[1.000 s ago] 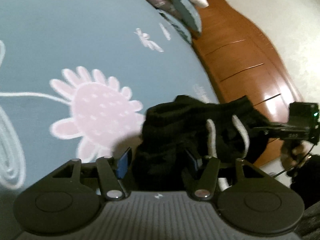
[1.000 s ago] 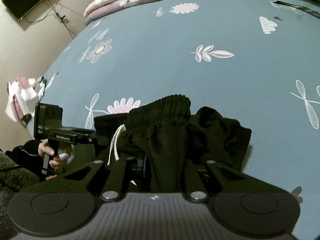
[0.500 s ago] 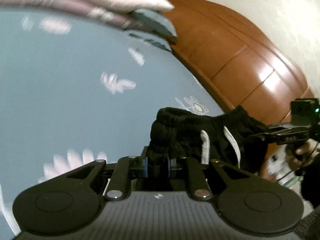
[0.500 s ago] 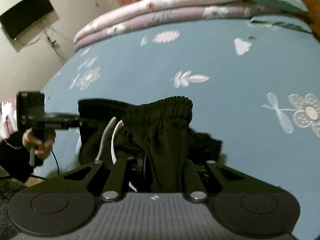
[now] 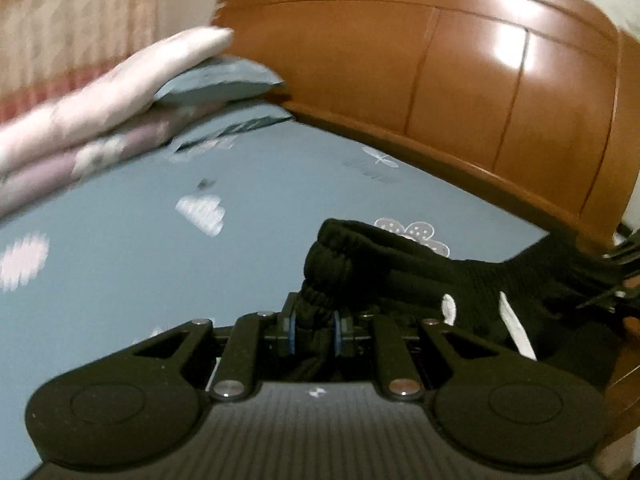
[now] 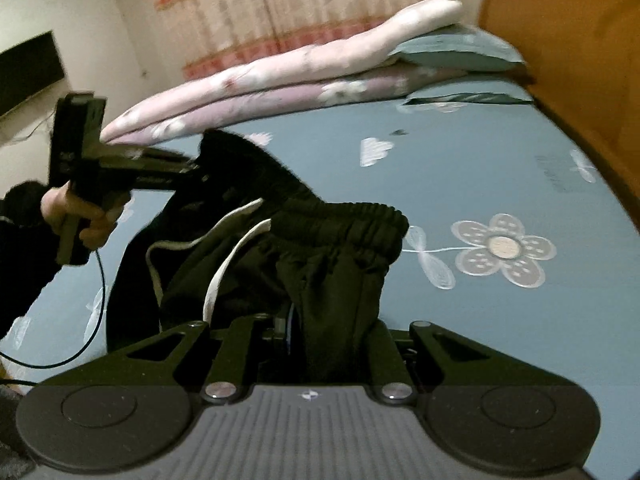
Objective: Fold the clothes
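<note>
— Right wrist view: what have I got?

— Your right hand-held gripper (image 6: 332,336) is clamped on the waistband of the black trousers (image 6: 320,248). My left hand-held gripper (image 5: 314,330) is pinched on the waistband's other end, so the garment hangs stretched between them above the bed (image 6: 480,168), on the near side of the headboard (image 5: 460,92).

— Which step?

— Lifting and spreading, I'd judge. Next calls for laying them flat on the bed, legs straight, white drawstring (image 6: 228,264) tucked clear.
</note>
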Tool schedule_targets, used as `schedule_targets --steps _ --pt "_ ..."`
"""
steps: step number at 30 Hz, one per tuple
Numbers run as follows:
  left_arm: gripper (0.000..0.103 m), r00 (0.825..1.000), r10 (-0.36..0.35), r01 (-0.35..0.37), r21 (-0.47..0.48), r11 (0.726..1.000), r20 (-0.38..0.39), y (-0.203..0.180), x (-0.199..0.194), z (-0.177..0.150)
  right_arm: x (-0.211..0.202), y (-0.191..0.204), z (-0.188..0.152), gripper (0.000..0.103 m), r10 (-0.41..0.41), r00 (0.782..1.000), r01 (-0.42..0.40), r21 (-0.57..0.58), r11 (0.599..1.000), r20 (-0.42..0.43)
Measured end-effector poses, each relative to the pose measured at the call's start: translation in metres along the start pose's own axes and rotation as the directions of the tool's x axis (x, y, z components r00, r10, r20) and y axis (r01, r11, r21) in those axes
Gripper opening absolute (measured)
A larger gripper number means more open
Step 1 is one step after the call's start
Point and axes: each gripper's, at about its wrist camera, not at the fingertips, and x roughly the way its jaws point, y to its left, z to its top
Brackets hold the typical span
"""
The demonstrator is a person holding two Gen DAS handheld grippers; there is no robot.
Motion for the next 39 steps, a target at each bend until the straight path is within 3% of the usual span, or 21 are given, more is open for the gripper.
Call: schedule_targets --steps 5,9,13,19,24,30,33,35,39 --pt "0.014 1.0 -0.017 0.017 0.186 0.982 -0.003 -0.043 0.05 0.042 -0.016 -0.02 -0.017 0.016 -0.104 0.994 0.102 0.049 0.994 0.045" --pt "0.014 0.999 -0.035 0.041 0.282 0.959 -0.025 -0.085 0.098 0.06 -0.023 -0.04 -0.032 0.016 -0.179 0.981 0.164 0.161 0.973 0.08" --pt "0.014 0.994 -0.076 0.095 0.306 0.947 -0.073 -0.117 0.149 0.067 -0.023 -0.053 -0.052 0.016 -0.278 0.958 0.253 0.244 0.936 0.074" --pt "0.014 0.987 -0.086 0.129 0.356 0.925 -0.135 -0.163 0.207 0.058 -0.009 -0.083 -0.081 0.016 -0.389 0.921 0.369 0.344 0.863 -0.01" --pt "0.014 0.988 -0.103 0.136 0.333 0.933 -0.115 -0.179 0.231 0.066 -0.01 -0.101 -0.093 0.016 -0.45 0.892 0.425 0.402 0.811 -0.034" --pt "0.014 0.984 -0.104 0.15 0.367 0.918 -0.142 -0.199 0.254 0.057 -0.005 -0.121 -0.111 0.016 -0.488 0.87 0.463 0.47 0.752 -0.077" --pt "0.015 0.979 -0.104 0.16 0.345 0.925 -0.174 -0.2 0.266 0.049 0.002 -0.133 -0.122 0.017 -0.502 0.857 0.485 0.502 0.716 -0.112" --pt "0.023 0.975 -0.106 0.167 0.332 0.929 -0.193 -0.198 0.273 0.046 0.005 -0.139 -0.13 0.02 -0.505 0.853 0.491 0.53 0.692 -0.131" --pt "0.03 0.967 -0.087 0.167 0.337 0.926 -0.241 -0.194 0.276 0.044 0.008 -0.149 -0.141 0.034 -0.494 0.856 0.481 0.583 0.655 -0.15"
